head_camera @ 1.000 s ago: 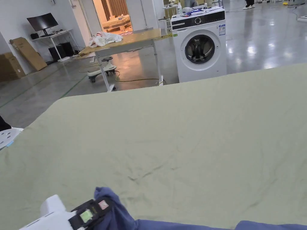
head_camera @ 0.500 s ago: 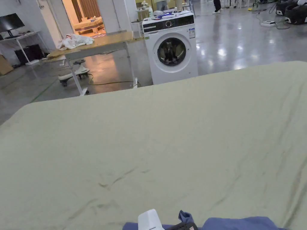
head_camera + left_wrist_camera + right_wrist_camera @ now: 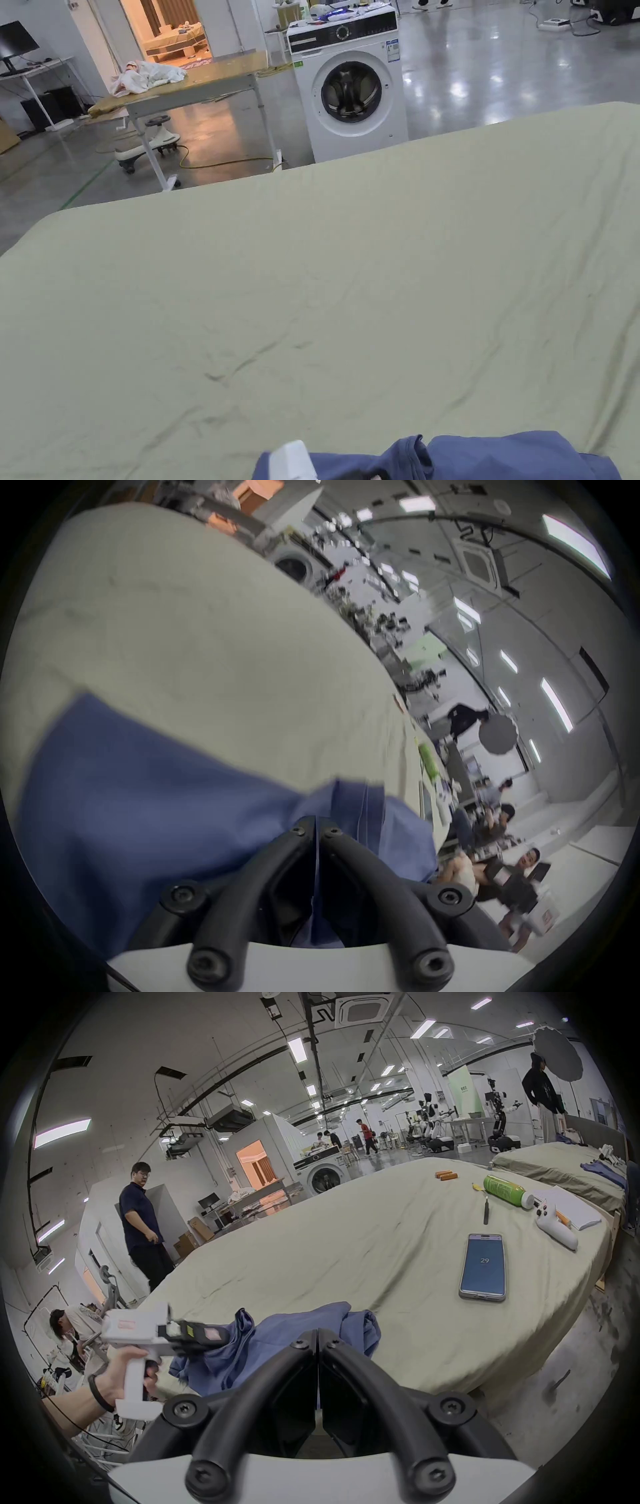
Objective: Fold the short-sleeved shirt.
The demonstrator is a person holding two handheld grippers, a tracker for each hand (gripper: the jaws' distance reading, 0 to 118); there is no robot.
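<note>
Shirt (image 3: 294, 1338) lies bunched at the near edge of the bed (image 3: 350, 281), well short of the phone (image 3: 483, 1265). Left gripper (image 3: 317, 830) pinches its cloth; right gripper (image 3: 317, 1333) is closed with nothing between its jaws. Best spread the shirt flat on the bed before folding.

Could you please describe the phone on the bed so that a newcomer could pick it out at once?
Start from the big bed under its pale green sheet, and look right of the crumpled blue shirt. The phone lies flat and alone there, nearer than the green bottle: a dark slab with a lit blue screen.
</note>
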